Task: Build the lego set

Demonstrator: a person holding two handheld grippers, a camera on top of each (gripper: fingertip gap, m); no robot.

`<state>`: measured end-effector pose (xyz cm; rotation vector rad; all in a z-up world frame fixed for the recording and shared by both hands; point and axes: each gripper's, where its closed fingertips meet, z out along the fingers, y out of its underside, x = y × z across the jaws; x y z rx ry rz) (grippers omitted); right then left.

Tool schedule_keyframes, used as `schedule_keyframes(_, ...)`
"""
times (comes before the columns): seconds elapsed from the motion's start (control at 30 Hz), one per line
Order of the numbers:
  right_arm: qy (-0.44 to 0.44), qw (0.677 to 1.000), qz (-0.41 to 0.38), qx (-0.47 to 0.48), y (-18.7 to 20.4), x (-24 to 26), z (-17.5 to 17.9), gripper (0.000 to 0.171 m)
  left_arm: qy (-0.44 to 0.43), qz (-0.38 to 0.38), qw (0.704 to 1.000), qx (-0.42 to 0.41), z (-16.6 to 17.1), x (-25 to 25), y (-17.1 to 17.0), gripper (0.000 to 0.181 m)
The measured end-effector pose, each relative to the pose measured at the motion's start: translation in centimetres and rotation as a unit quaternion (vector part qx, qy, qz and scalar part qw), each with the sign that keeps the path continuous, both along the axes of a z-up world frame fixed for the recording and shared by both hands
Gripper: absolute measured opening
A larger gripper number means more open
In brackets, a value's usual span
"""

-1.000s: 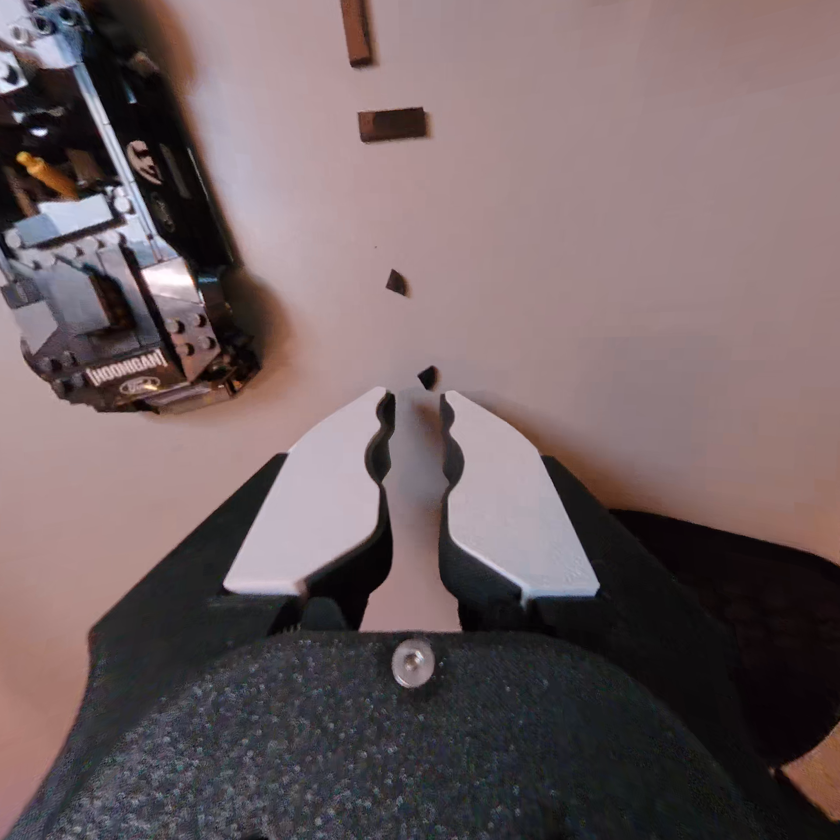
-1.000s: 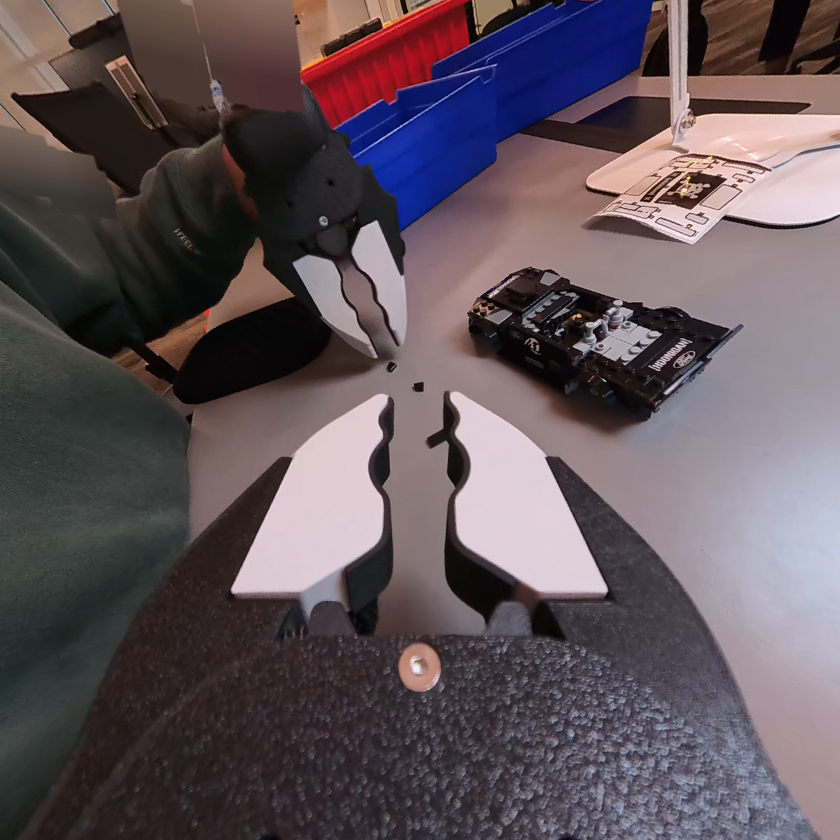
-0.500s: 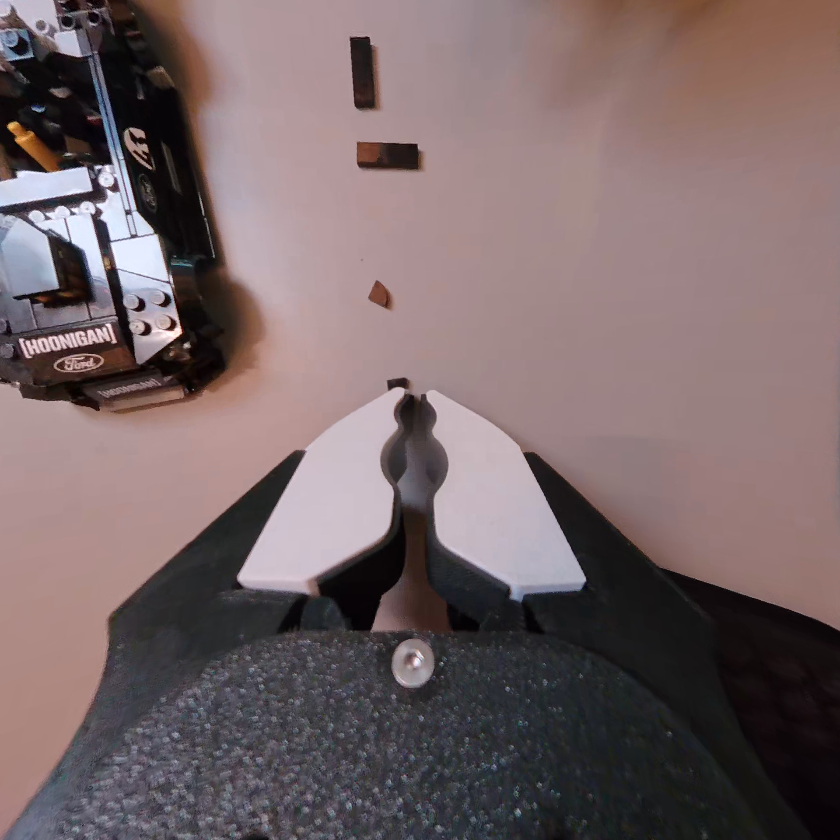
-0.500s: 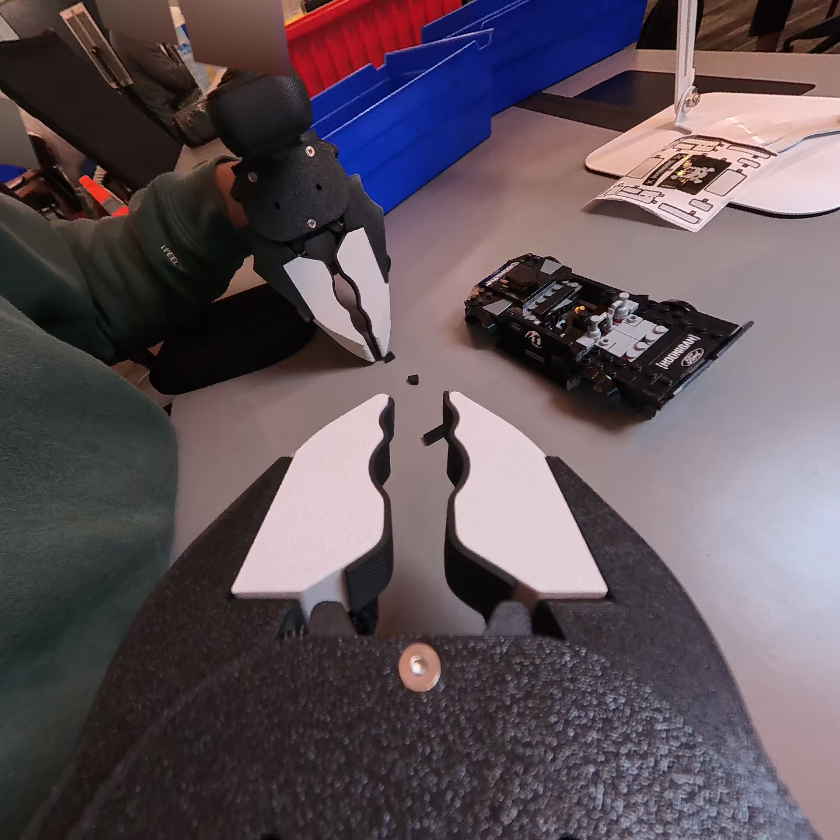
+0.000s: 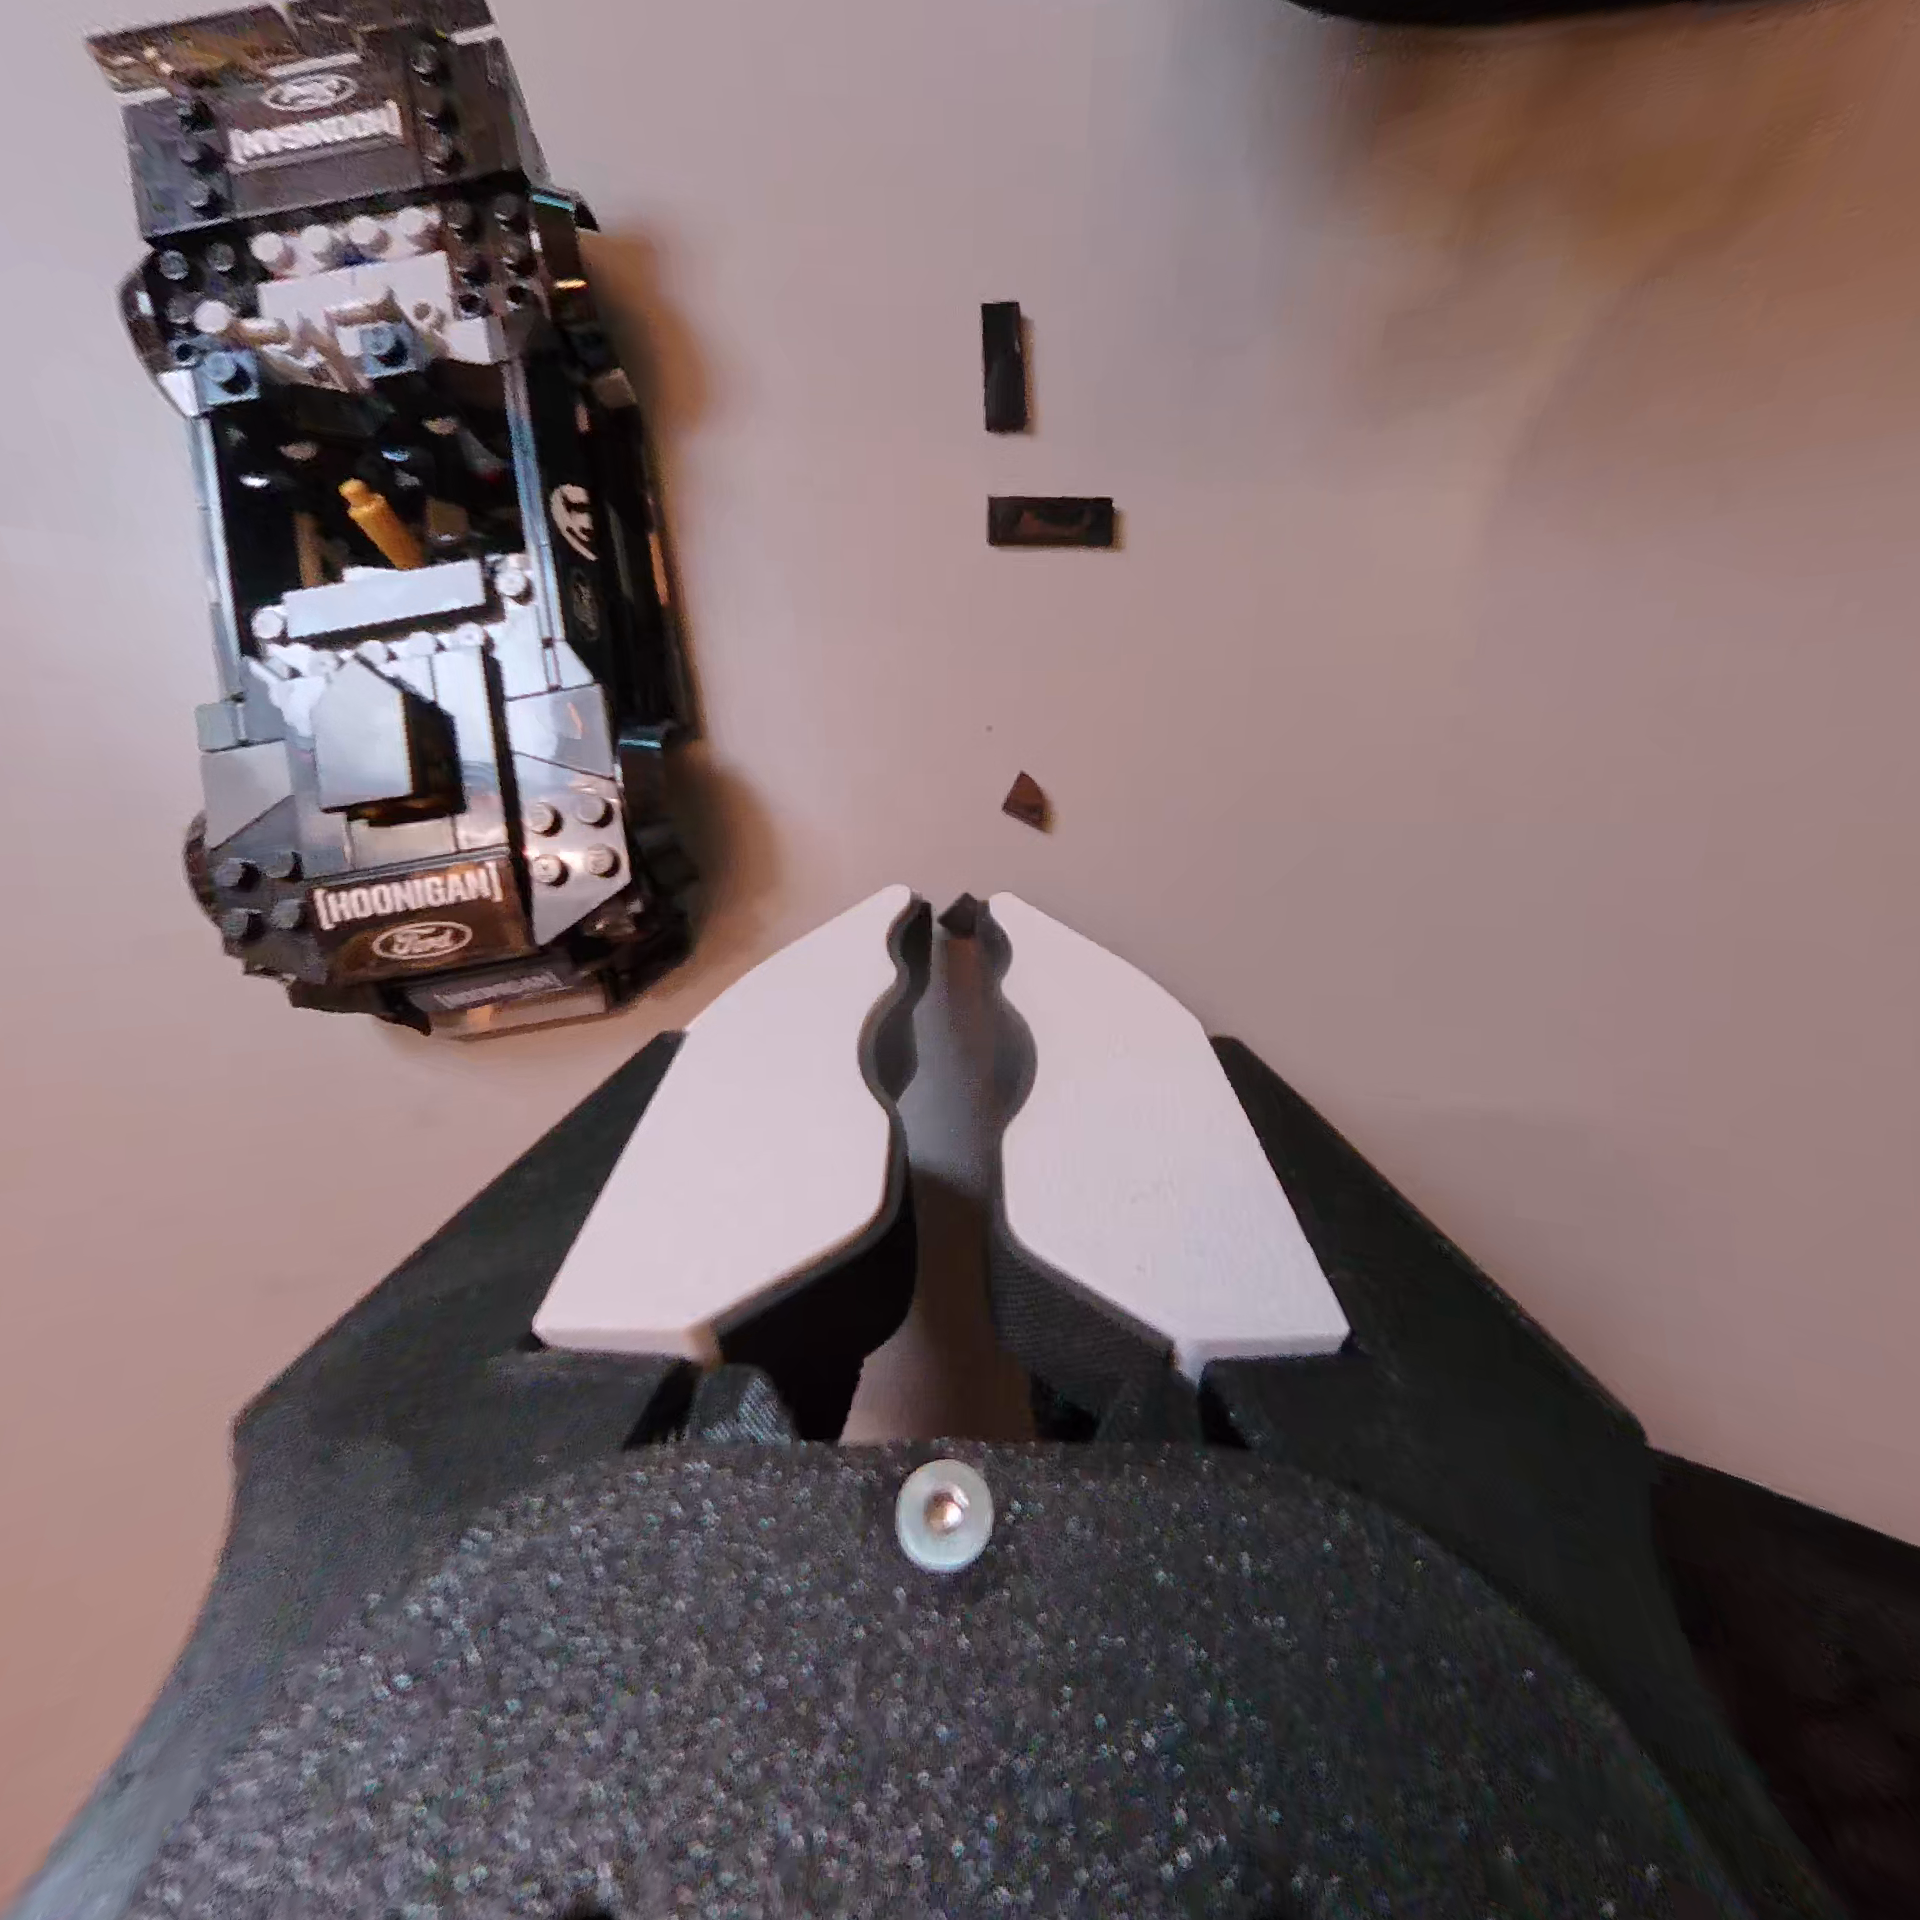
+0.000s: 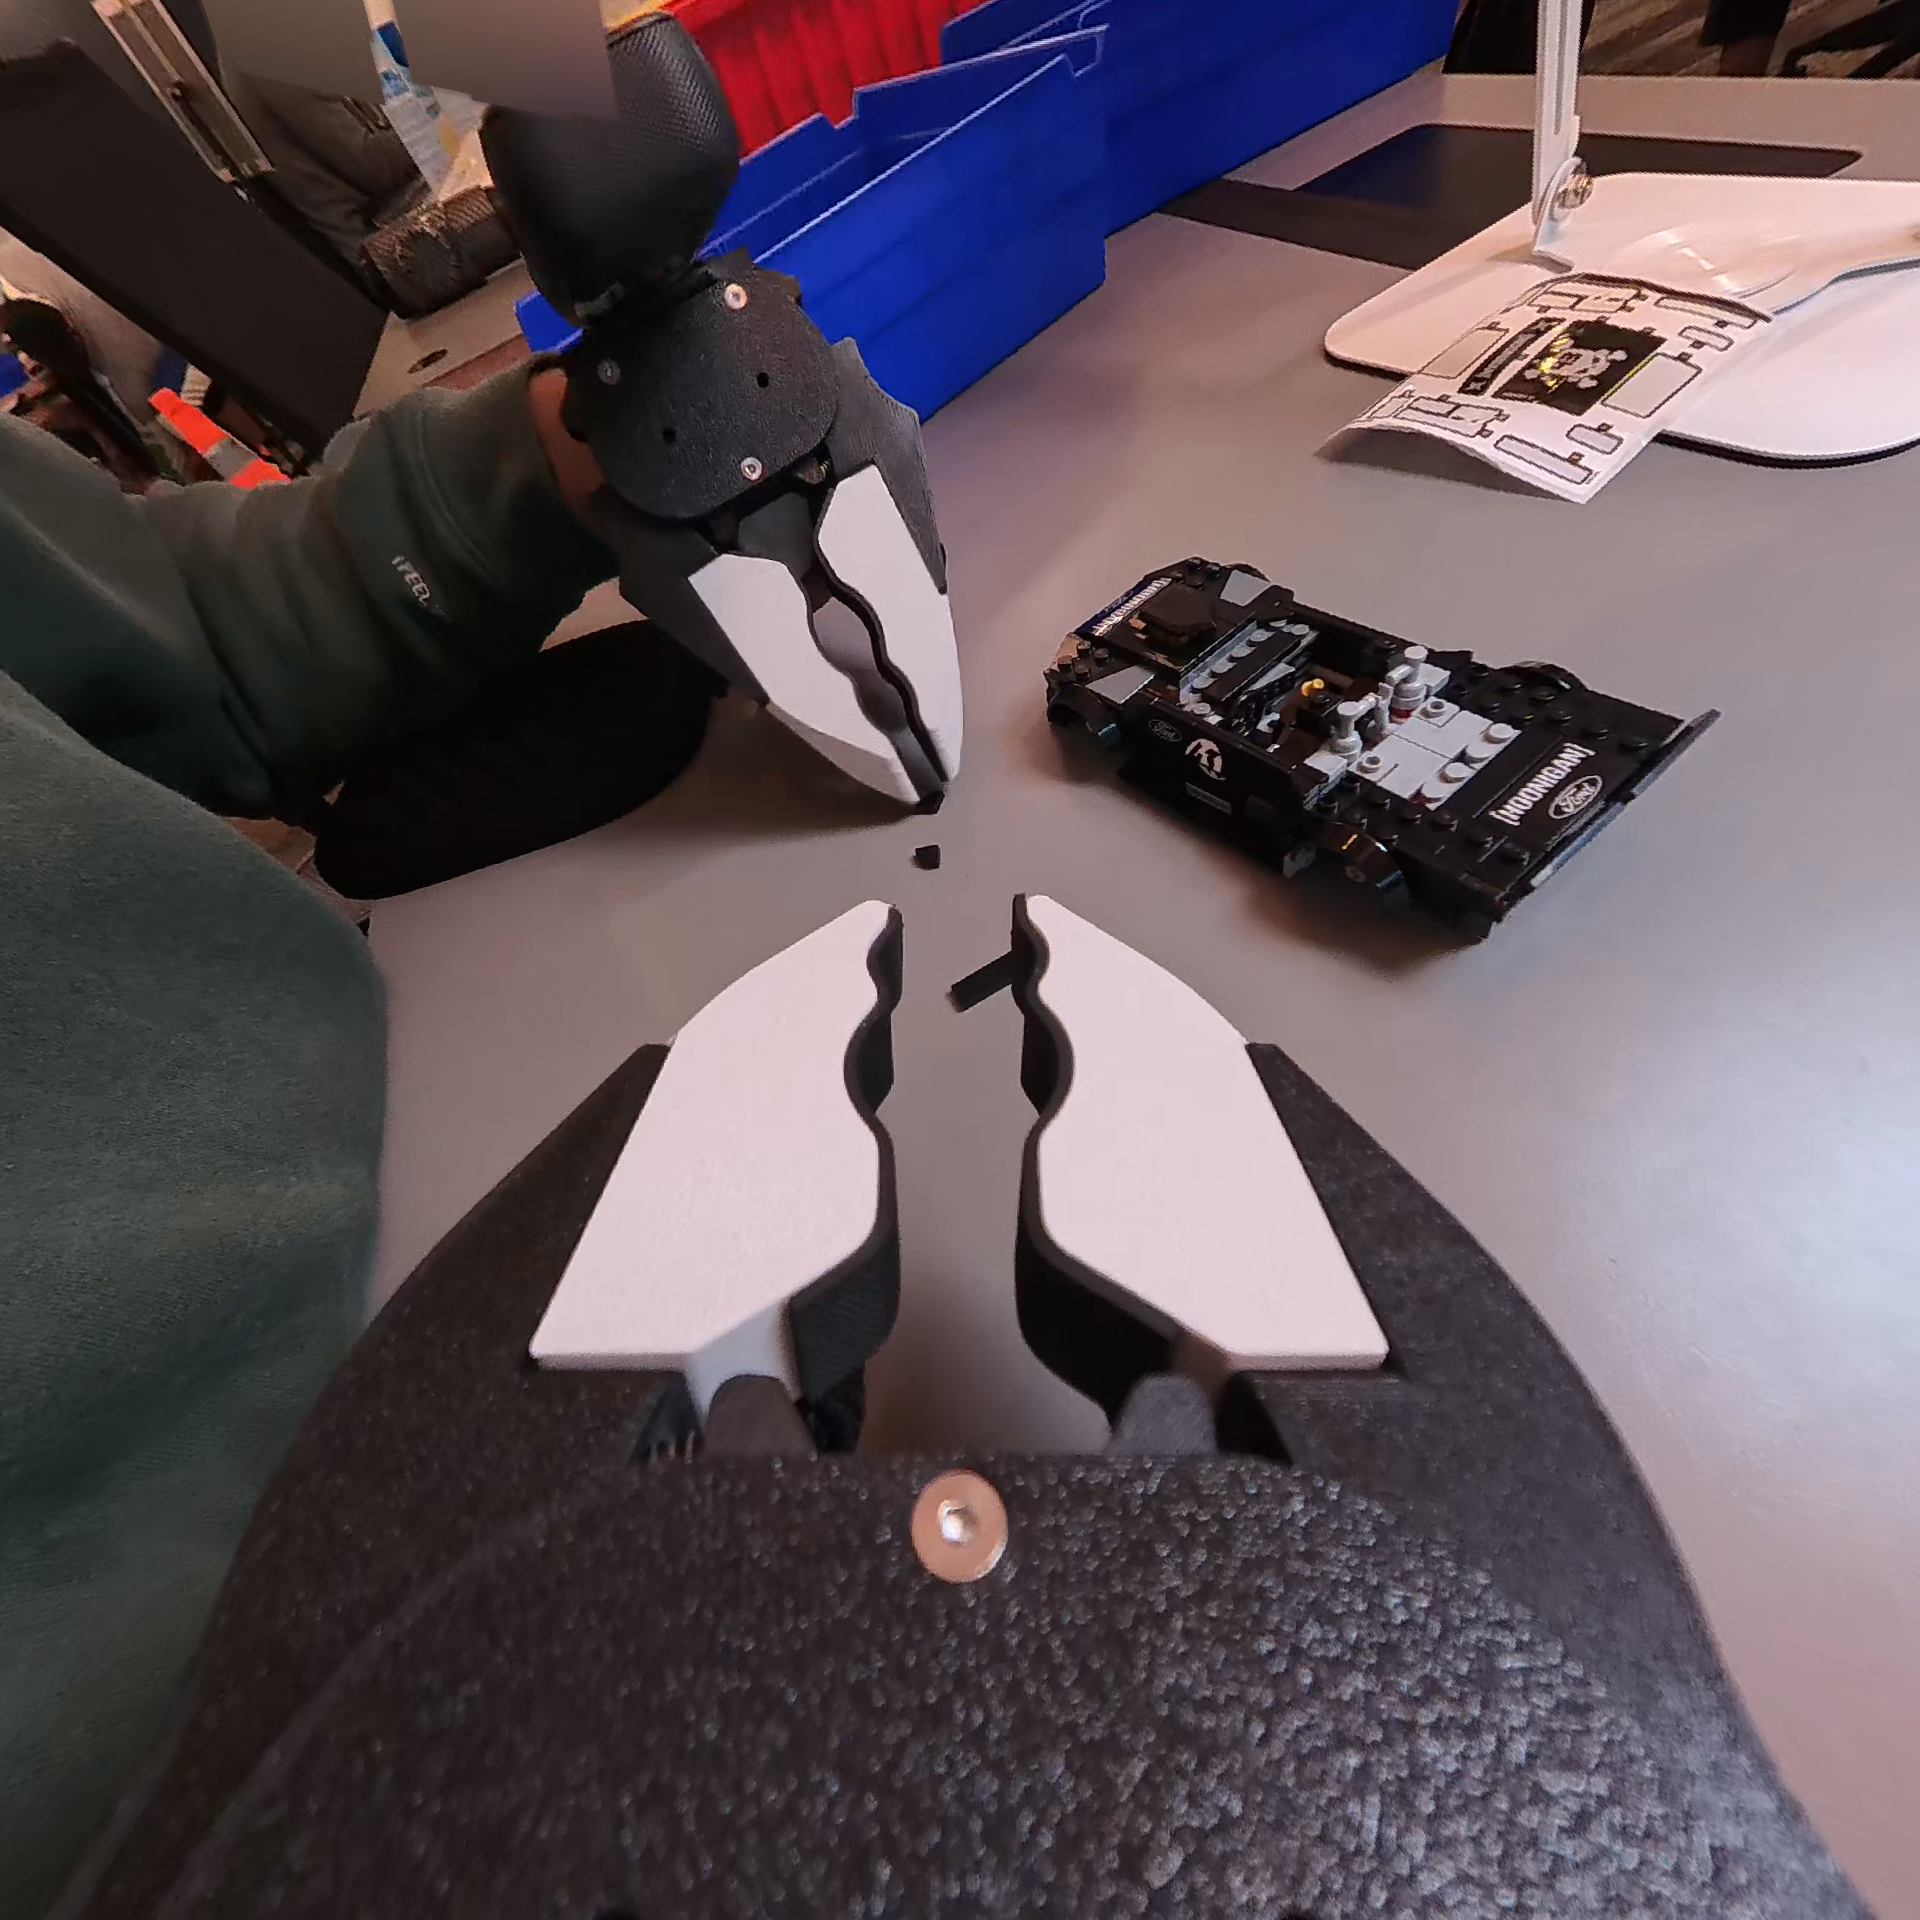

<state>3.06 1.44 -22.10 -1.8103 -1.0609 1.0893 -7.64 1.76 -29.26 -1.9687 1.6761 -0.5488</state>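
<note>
A half-built black lego car (image 6: 1361, 748) lies on the grey tabletop (image 6: 1558, 1091), its roof open on grey studded plates and a tan lever inside; pale lettering marks both ends. From the left wrist view it sits left of a line of loose black pieces: two flat tiles (image 5: 1005, 366) (image 5: 1049, 521) at right angles to each other, then a small wedge piece (image 5: 1027, 802) nearer the jaws.

The left gripper (image 5: 951, 914), held by a hand in a dark green sleeve (image 6: 312, 592), tilts steeply down with its tips at the tabletop. Its jaws are nearly together, pinching a tiny black piece (image 5: 958, 918) at the very tips. The right gripper (image 6: 956, 914) hovers low, jaws narrowly parted with nothing between them; one of the flat tiles lies just beyond its right finger.

Farther back stand blue bins (image 6: 935, 239) and a red one (image 6: 810, 42), a white stand base (image 6: 1714, 332), and a printed sheet (image 6: 1548, 384) lying against it.
</note>
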Motion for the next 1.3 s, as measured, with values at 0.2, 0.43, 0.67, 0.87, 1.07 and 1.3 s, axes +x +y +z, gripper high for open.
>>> schedule_keyframes(0.2, -0.005, 1.0, 0.003, 0.003, -0.1, -0.1, -0.1, 0.02, -0.036, 0.003, 0.999, 0.003, 0.9, 0.9, -0.7, 0.009)
schedule_keyframes(0.43, -0.006, 1.0, 0.003, 0.011, -0.2, -0.1, -0.1, 0.019, -0.03, -0.011, 0.999, 0.011, 0.0, 2.5, -1.1, 0.011)
schedule_keyframes(0.67, -0.004, 1.0, 0.002, 0.009, -0.1, 0.0, -0.2, 0.019, -0.011, 0.001, 1.0, 0.01, -0.3, 1.8, -0.6, 0.006)
schedule_keyframes(0.87, -0.008, 1.0, 0.004, 0.01, -0.2, -0.1, -0.3, 0.018, -0.008, 0.019, 1.0, 0.015, 0.0, 0.9, -0.2, 0.013)
schedule_keyframes(1.07, -0.009, 1.0, 0.001, 0.012, -0.1, -0.1, -0.3, 0.018, -0.013, 0.024, 0.999, 0.028, 0.8, 0.5, -0.1, 0.013)
schedule_keyframes(1.3, -0.02, 1.0, 0.005, 0.018, -0.2, -0.3, -0.6, 0.018, -0.016, 0.004, 1.0, 0.008, 0.5, 0.8, -1.8, 0.007)
